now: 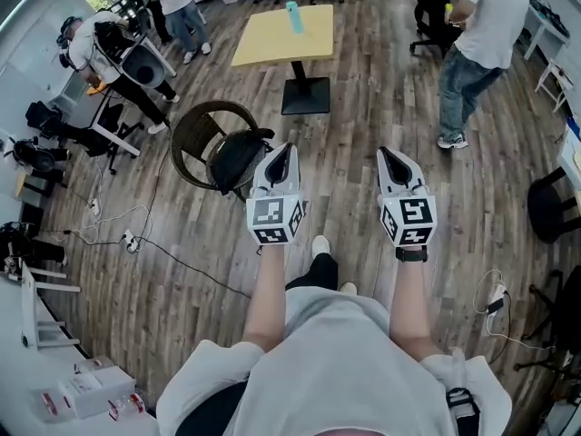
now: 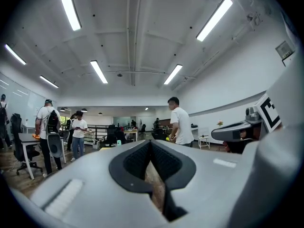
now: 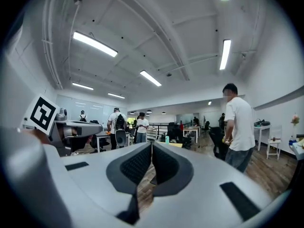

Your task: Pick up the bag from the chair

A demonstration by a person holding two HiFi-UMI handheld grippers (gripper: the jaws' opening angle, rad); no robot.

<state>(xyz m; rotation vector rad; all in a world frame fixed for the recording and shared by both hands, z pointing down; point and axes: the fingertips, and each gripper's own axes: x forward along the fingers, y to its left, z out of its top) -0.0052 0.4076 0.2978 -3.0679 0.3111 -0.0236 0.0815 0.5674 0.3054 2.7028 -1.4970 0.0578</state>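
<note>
Bag (image 1: pixel 238 157) lies on the chair (image 1: pixel 184 148), just left of my left claw (image 1: pixel 281 153); it and the right claw (image 1: pixel 390 155) are closed and empty, so I judge this the approach: next, open one and reach for the bag.

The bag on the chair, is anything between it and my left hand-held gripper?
Nothing visible does. In the head view the black bag lies on the round chair, and the left hand-held gripper shows just to its right, with no object between them. Its jaws are shut.
</note>
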